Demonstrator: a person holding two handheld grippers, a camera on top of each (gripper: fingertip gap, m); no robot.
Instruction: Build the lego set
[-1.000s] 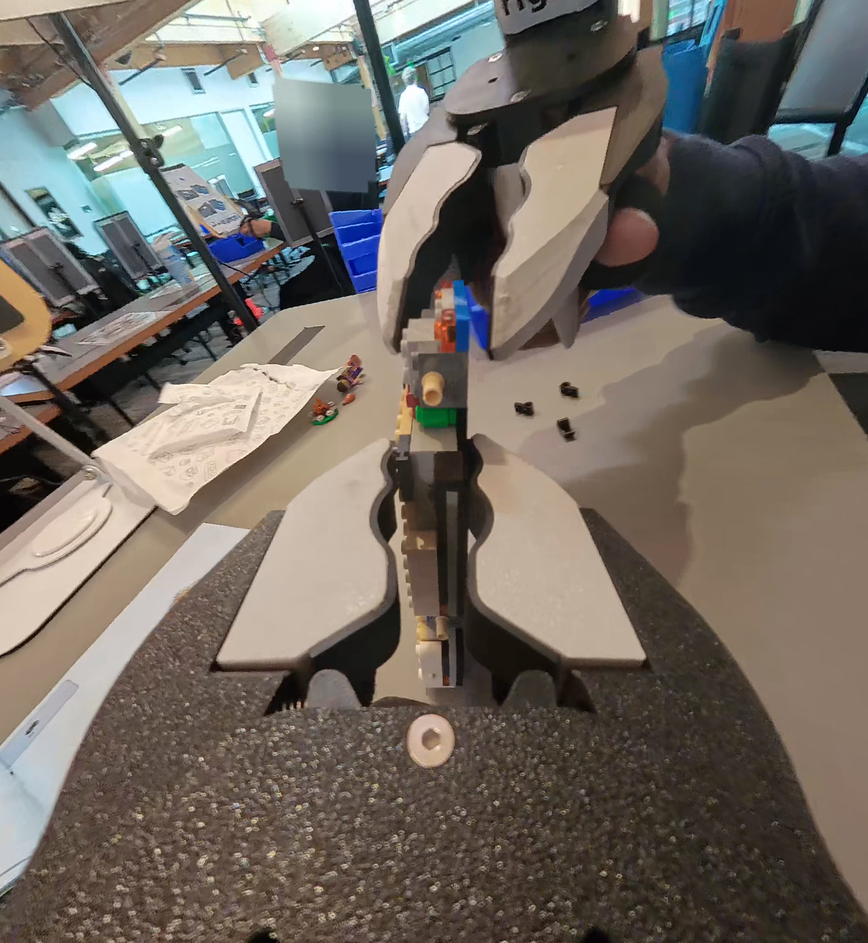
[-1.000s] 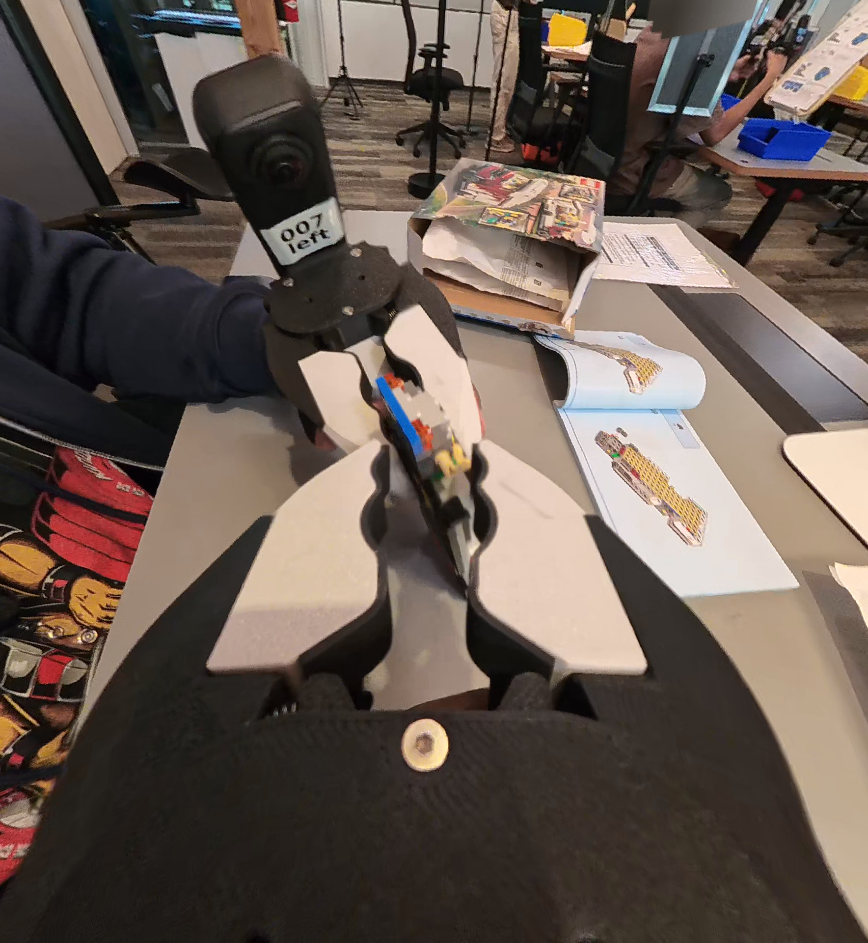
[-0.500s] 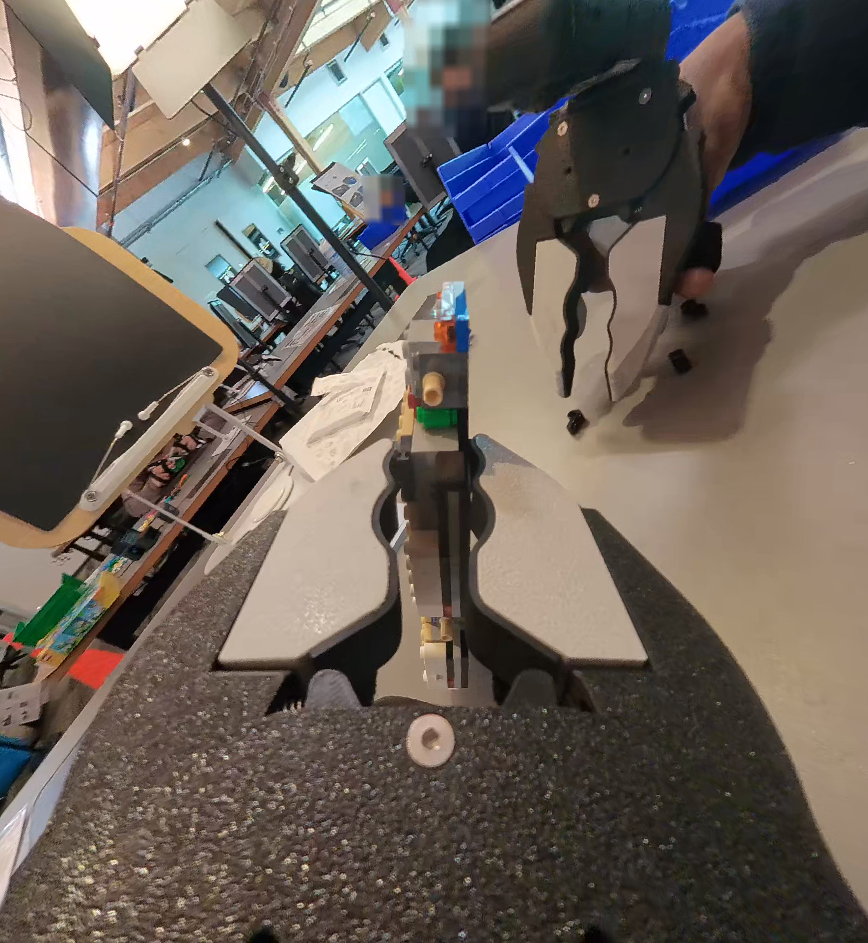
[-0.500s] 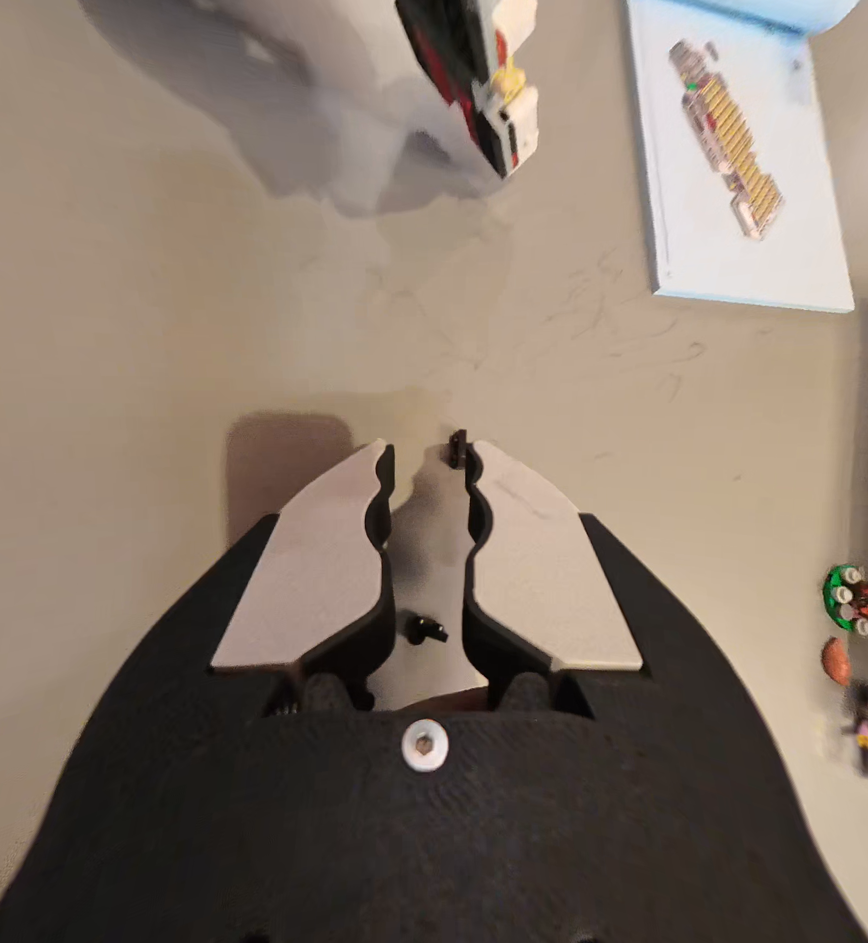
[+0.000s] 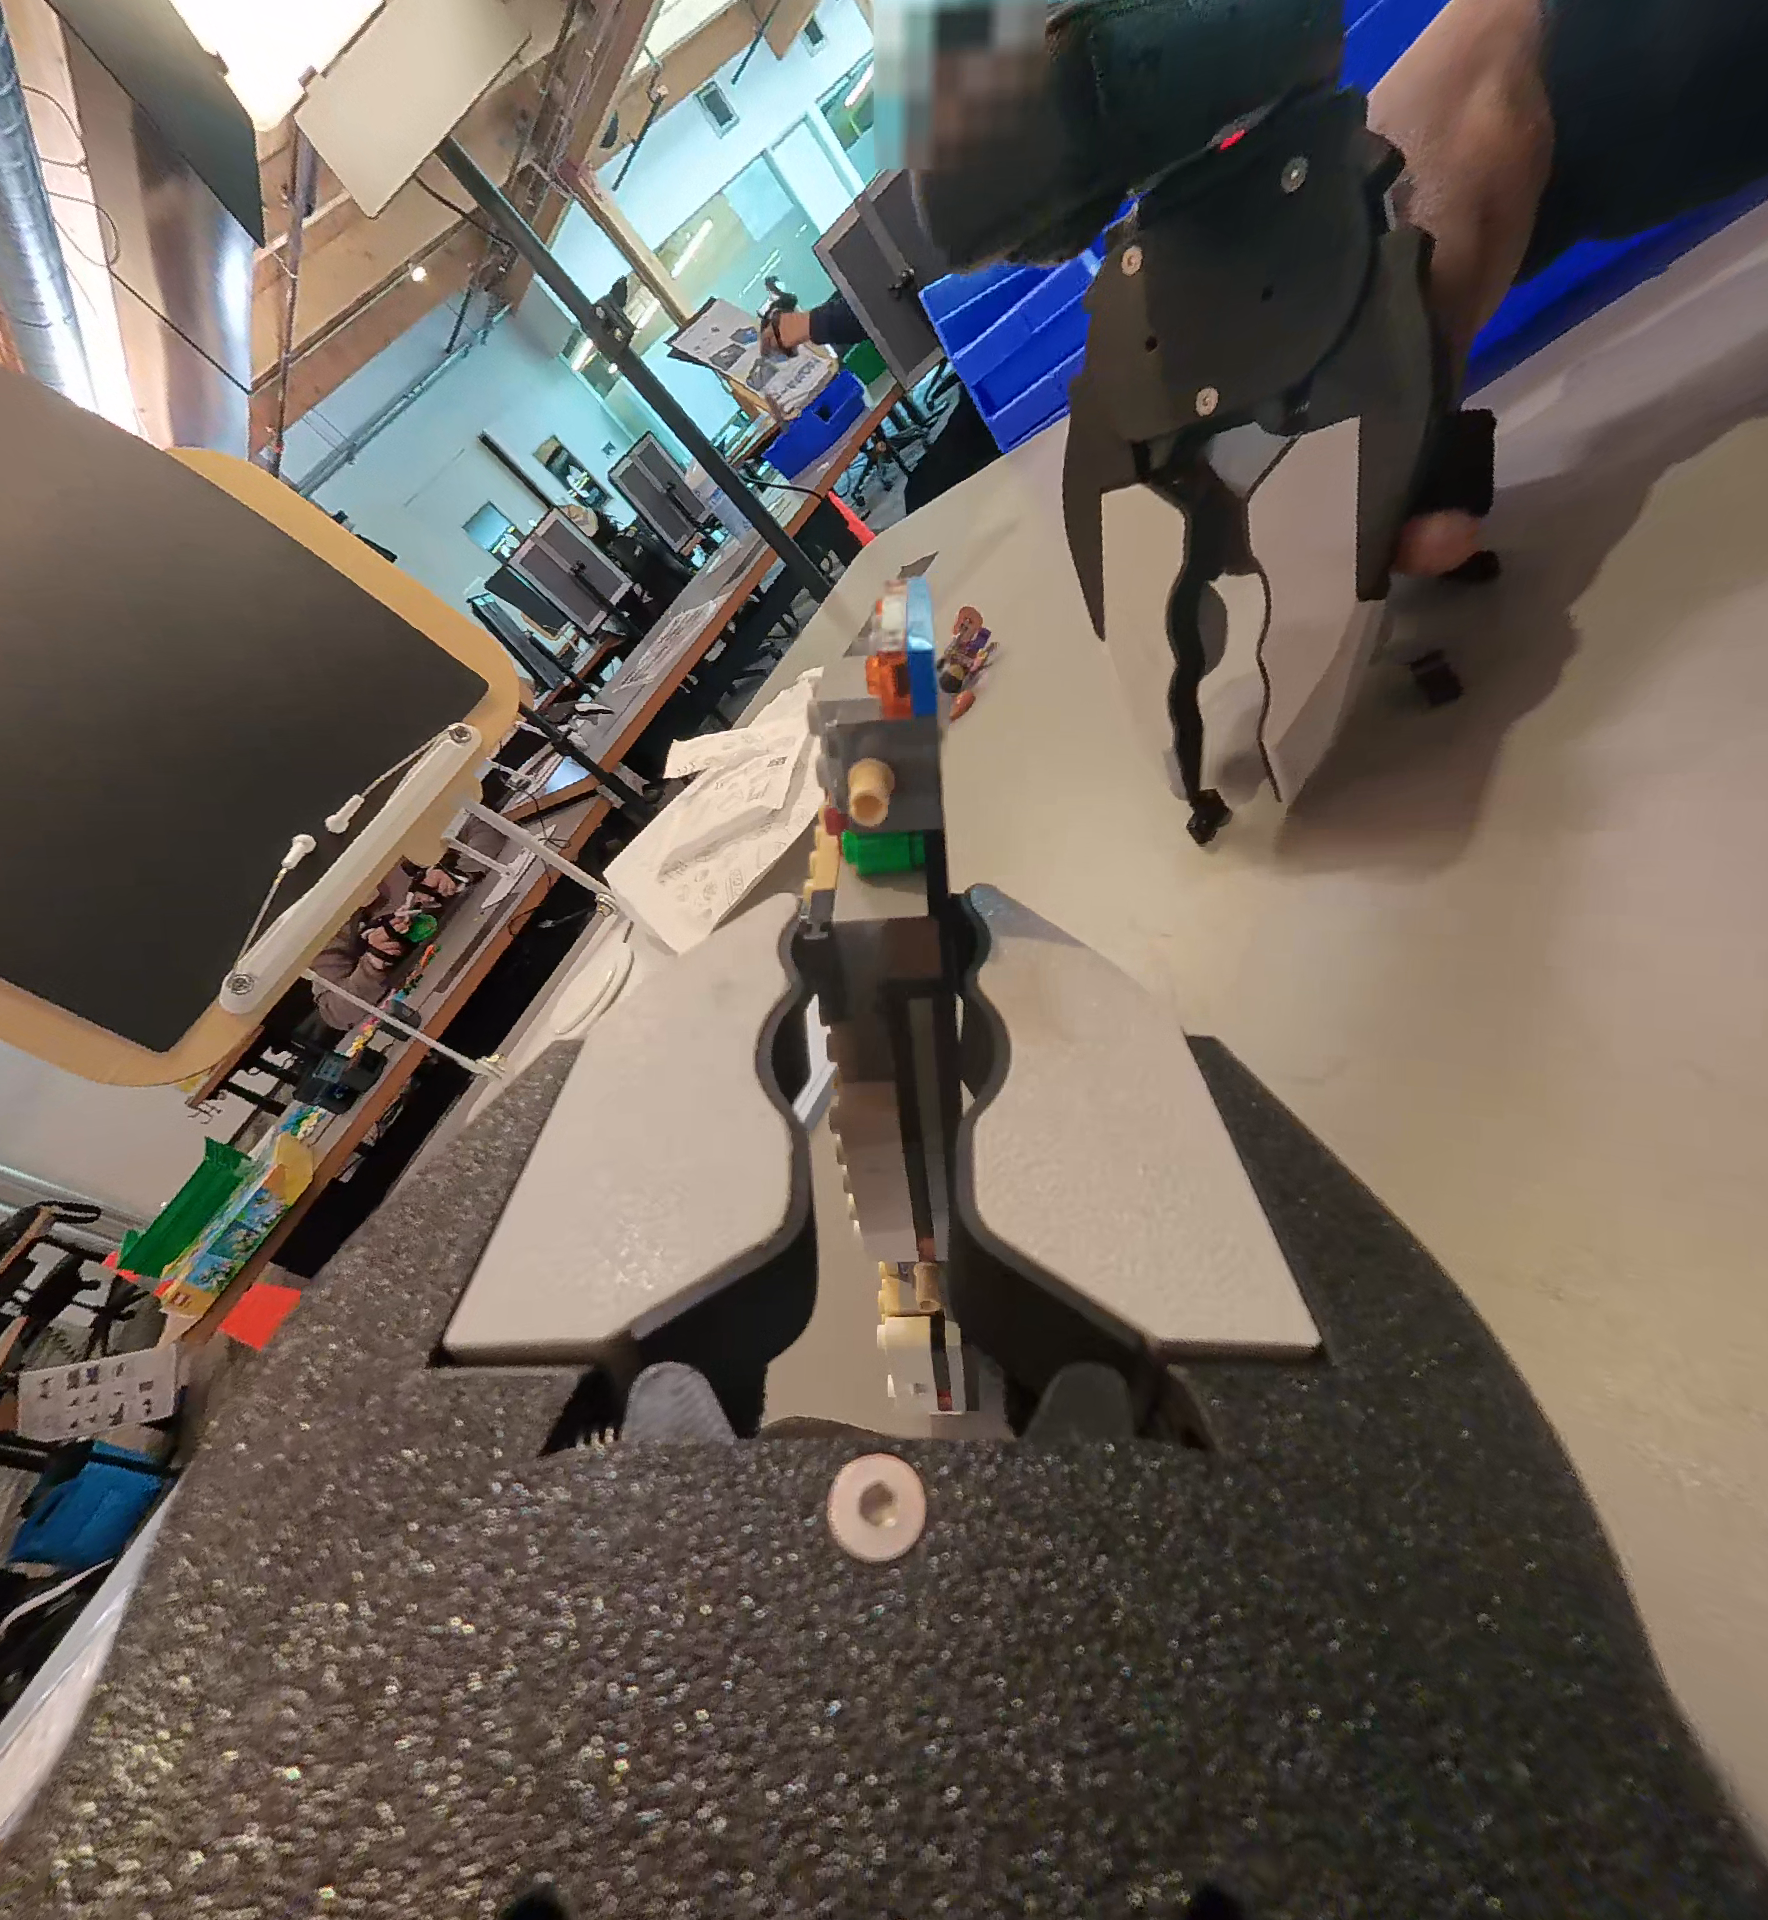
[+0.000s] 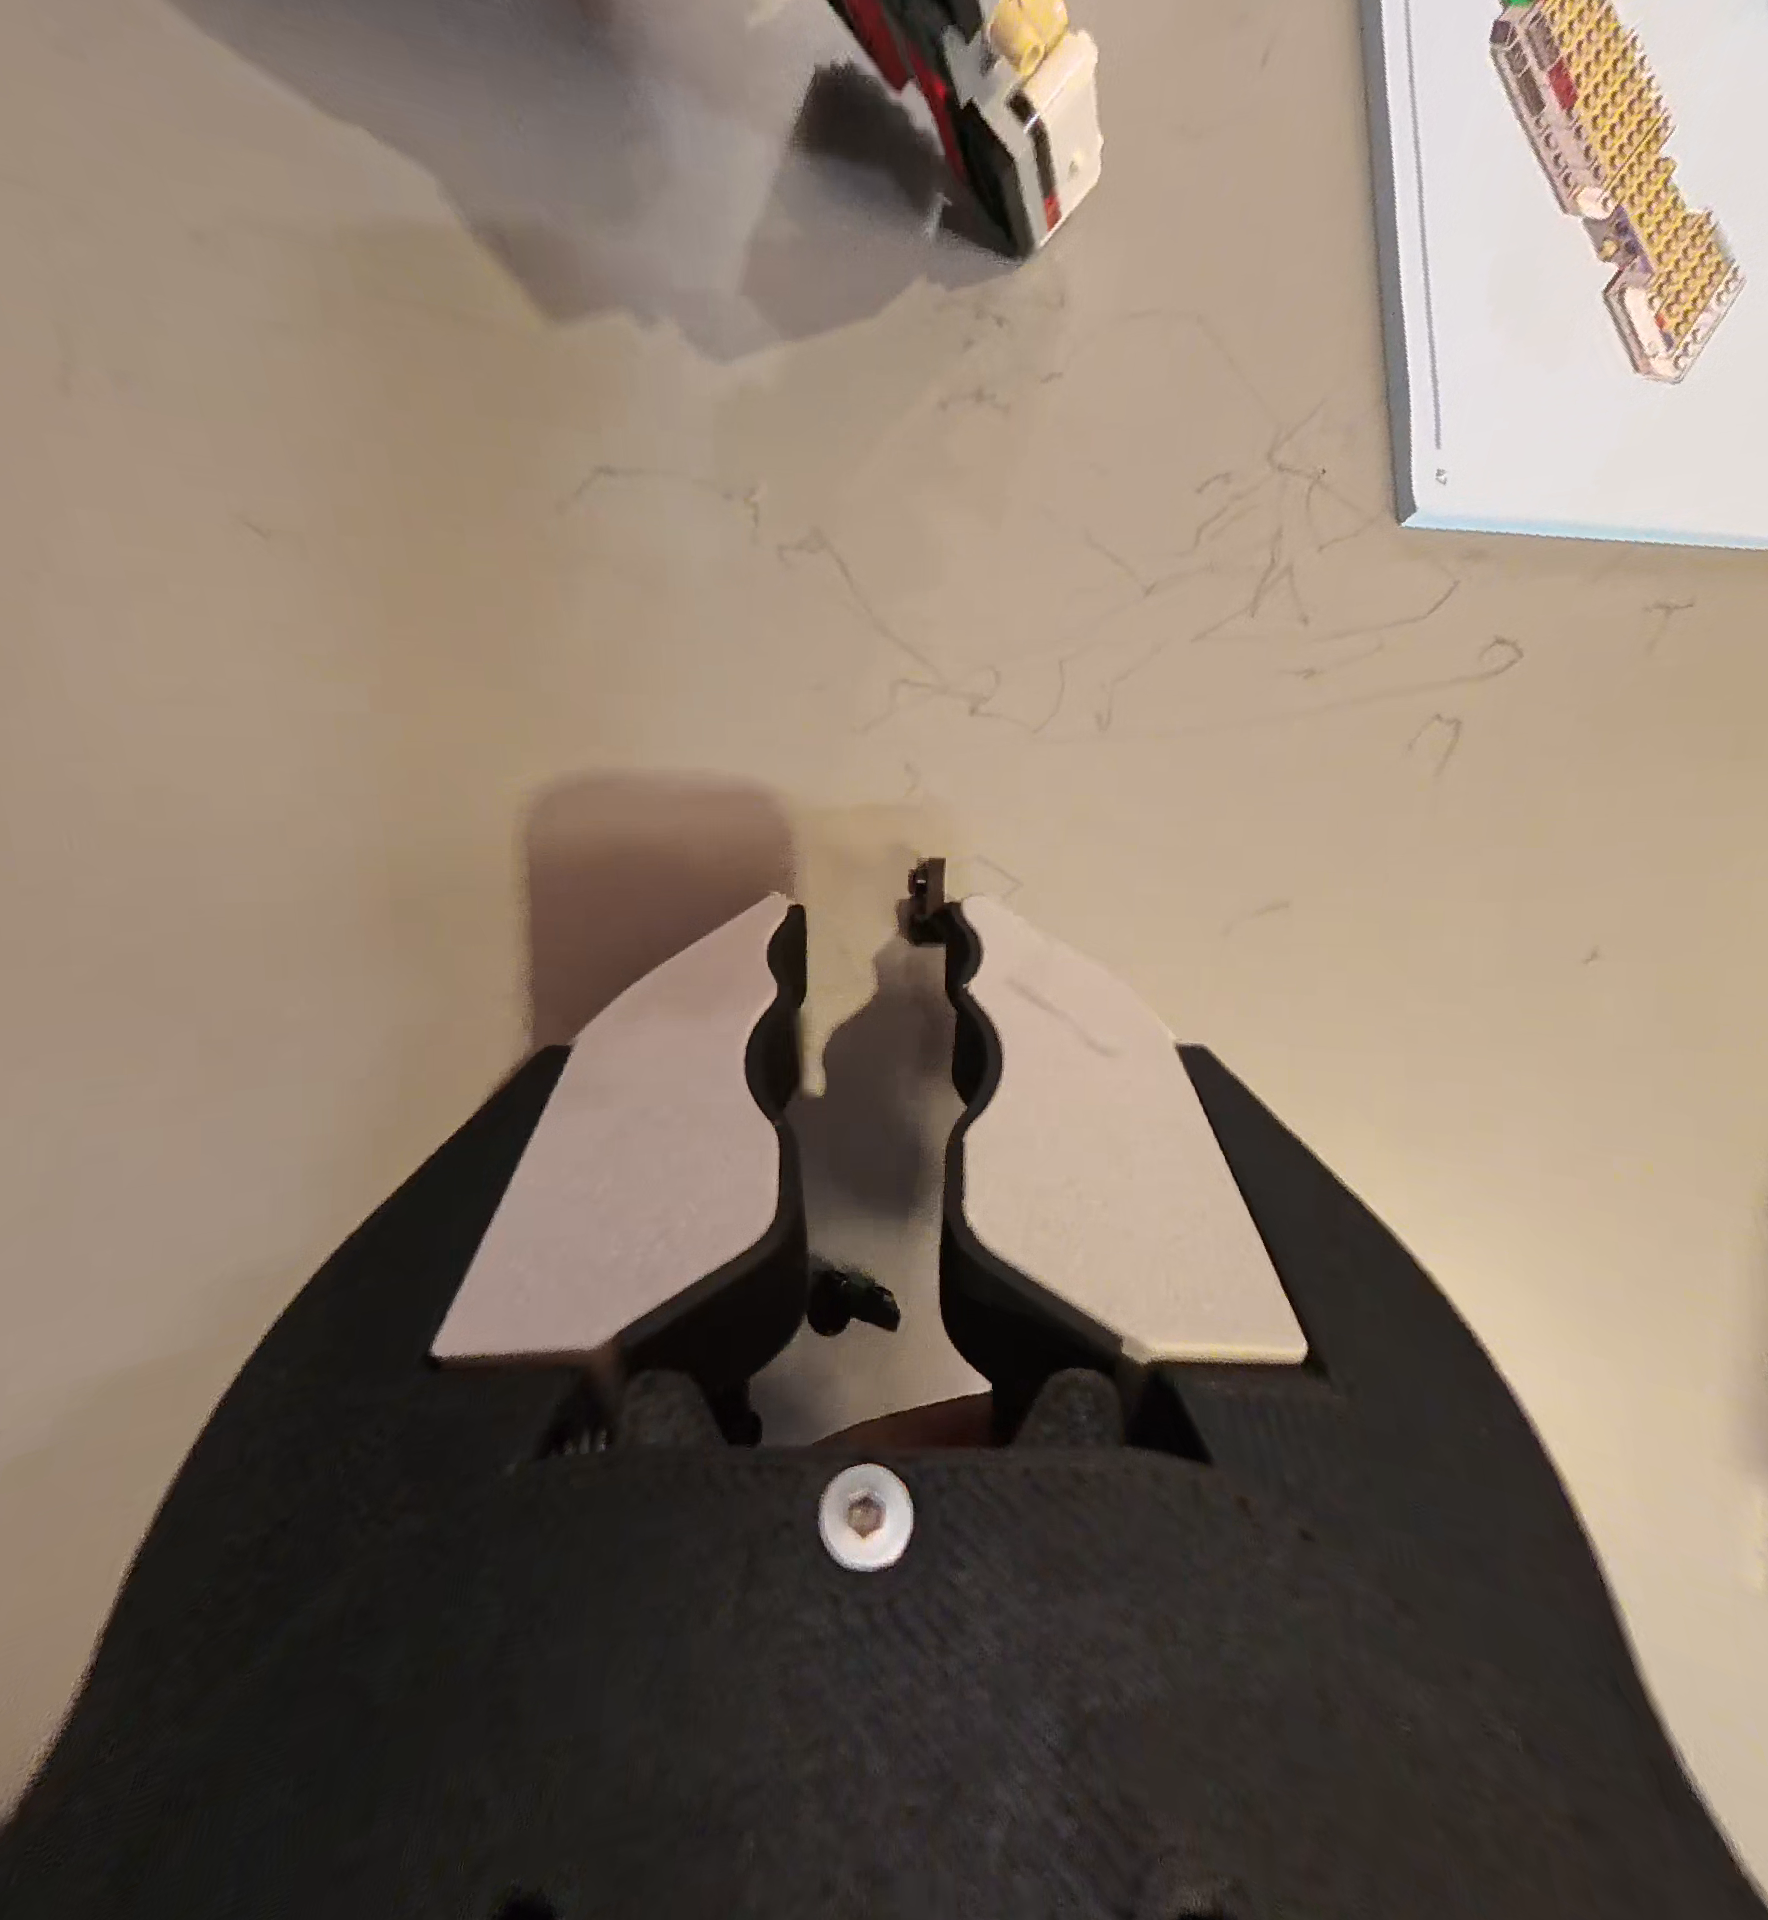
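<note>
Left gripper clamped multicoloured brick-built model; right gripper gaped over tiny black brick piece, apparently touching one fingertip. Off-centre closing risked flicking it away.

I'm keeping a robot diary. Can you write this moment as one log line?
left gripper: shut on brick model | right gripper: open, fingertip at small black piece on table
</note>
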